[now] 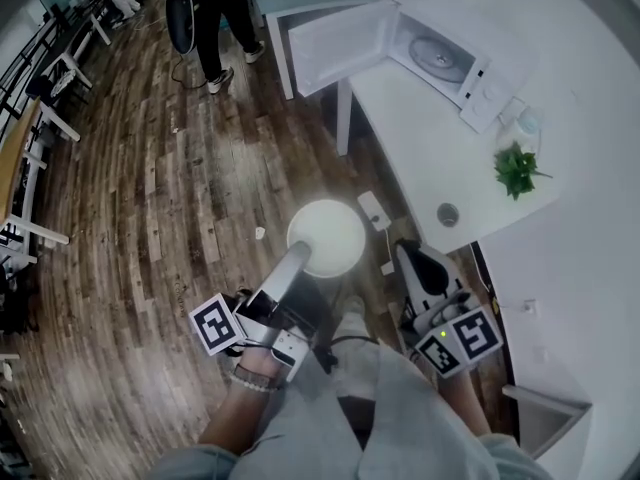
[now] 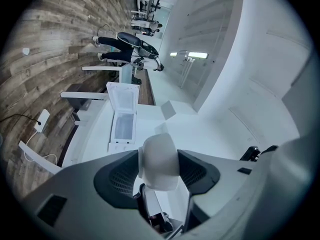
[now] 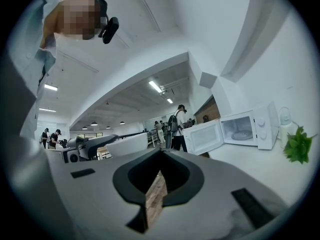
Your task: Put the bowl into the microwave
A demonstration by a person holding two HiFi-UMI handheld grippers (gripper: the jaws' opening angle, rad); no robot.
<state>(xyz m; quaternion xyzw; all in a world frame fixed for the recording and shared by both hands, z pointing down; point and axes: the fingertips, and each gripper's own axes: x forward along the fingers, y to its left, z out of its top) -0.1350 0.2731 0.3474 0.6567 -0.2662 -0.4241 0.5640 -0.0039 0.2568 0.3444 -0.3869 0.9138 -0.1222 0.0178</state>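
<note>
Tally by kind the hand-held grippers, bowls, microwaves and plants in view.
Hand-held grippers: 2, left hand-held gripper and right hand-held gripper
bowl: 1
microwave: 1
plant: 1
Total: 5

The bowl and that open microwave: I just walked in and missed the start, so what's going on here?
A person holds a gripper in each hand. The left gripper is clamped on the rim of a white bowl, over the wooden floor, short of the counter. The right gripper is shut and empty. The microwave sits on the counter, its door open, only the turntable inside; the bowl is not in yet.
</note>
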